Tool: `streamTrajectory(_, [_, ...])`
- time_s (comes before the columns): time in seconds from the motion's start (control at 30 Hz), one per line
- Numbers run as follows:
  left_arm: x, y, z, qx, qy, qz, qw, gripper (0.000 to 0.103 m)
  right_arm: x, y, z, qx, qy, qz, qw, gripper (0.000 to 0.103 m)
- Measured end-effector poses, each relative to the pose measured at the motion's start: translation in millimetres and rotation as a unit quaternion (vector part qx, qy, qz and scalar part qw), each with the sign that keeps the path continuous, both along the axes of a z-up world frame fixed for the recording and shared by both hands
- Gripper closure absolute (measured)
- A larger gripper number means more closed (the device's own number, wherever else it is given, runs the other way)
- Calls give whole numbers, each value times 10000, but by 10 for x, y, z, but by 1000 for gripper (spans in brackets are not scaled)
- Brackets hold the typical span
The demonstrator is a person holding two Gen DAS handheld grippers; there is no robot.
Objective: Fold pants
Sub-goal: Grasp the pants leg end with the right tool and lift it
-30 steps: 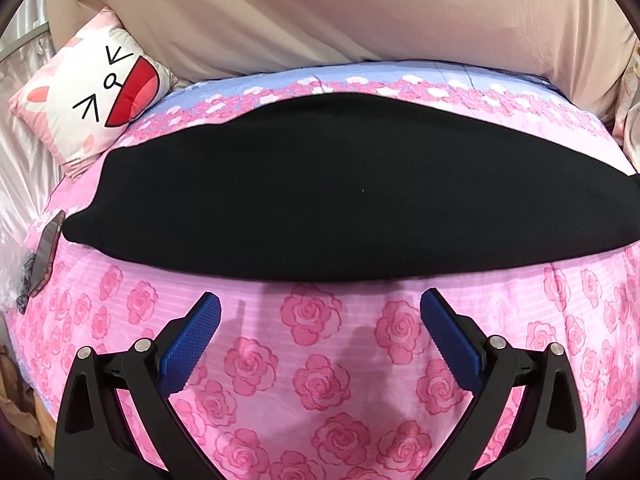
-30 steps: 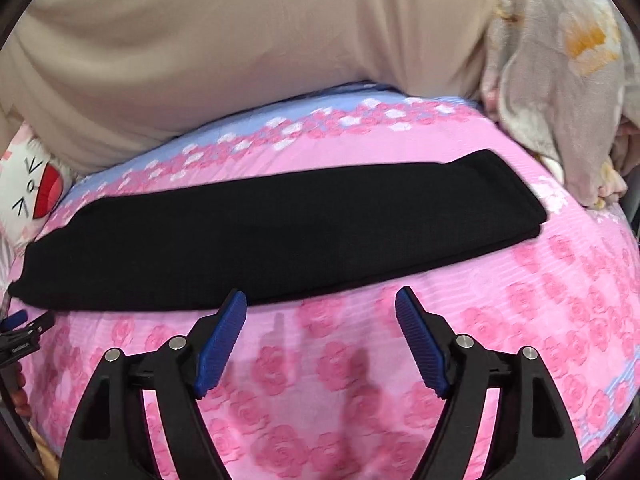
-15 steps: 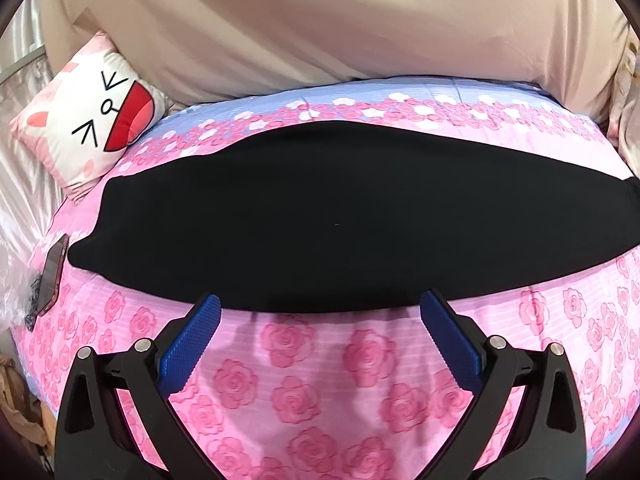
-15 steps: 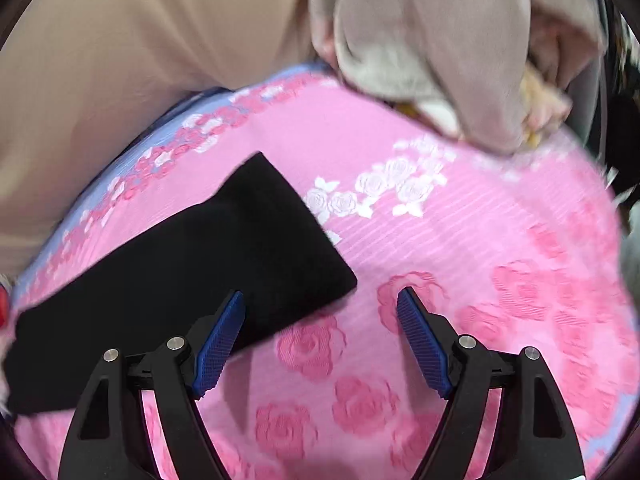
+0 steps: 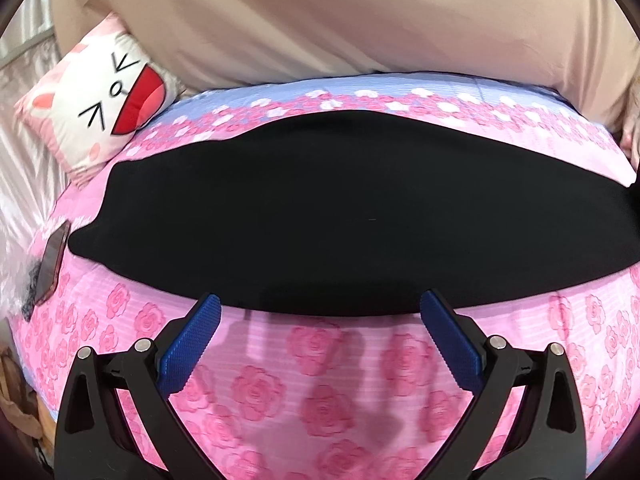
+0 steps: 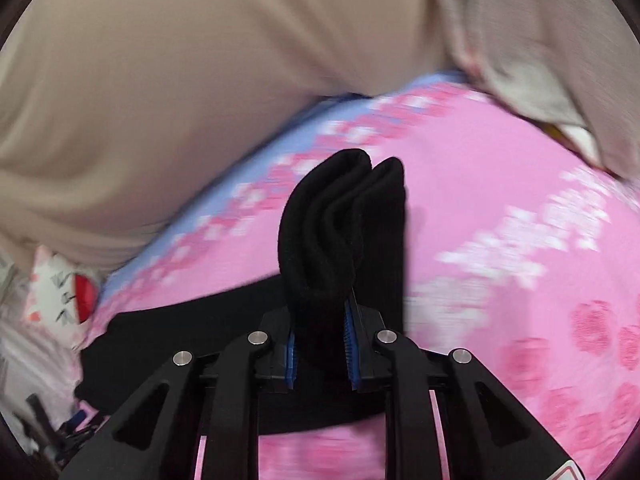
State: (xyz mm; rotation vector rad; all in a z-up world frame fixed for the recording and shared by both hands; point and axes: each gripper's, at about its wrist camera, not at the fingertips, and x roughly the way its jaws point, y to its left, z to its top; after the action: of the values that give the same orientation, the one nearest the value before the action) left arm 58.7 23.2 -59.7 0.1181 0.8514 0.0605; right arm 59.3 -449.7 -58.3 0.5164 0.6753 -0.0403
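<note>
pants (image 5: 320, 216): black, already folded lengthwise into one long strip, lying flat across the bed (image 5: 328, 392) and parallel to its near edge; the long body has not shifted since a second ago.
pants end: a second ago the right-hand end lay flat near the bed's right edge; now your right view shows it bunched (image 6: 340, 232) and standing up between the pads.
right gripper (image 6: 320, 354): a second ago wide and empty above the near edge; since then you swung it to the strip's right end, and its jaws are closing, narrow now, with the black cloth pinched between the blue pads.
left gripper (image 5: 320, 344): wide, nothing in it, hovering at the near edge over the strip's middle, much as it was.
meaning: you have your hold on one end, so the crosswise fold can likely start, by my reading carrying that end over toward the end by the pillow (image 5: 100, 100).
watch: the cloth is thick and gathered in the pads; check all layers are caught before you lift.
surroundings: phone (image 5: 52, 260) at the bed's left edge, tan sheet (image 5: 340, 20) behind the far edge.
</note>
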Motion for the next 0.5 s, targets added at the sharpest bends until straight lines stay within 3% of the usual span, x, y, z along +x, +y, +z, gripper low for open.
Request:
streamTrajectory(0.13, [-8, 295, -4, -218, -21, 202, 9996, 5, 389, 923, 281, -39, -189, 1025, 9945, 86])
streamTrajectory(0.23, [-41, 524, 18, -302, -68, 342, 9989, 5, 757, 1808, 313, -222, -135, 1830, 9828, 85])
streamTrajectory(0.4, [-93, 1031, 102, -392, -197, 715, 9965, 5, 1128, 3069, 14, -551, 219, 2832, 9572, 84])
streamTrajectory(0.5, [-83, 1319, 119, -388, -256, 925, 9946, 5, 1226, 3635, -326, -936, 538, 3161, 9426, 75])
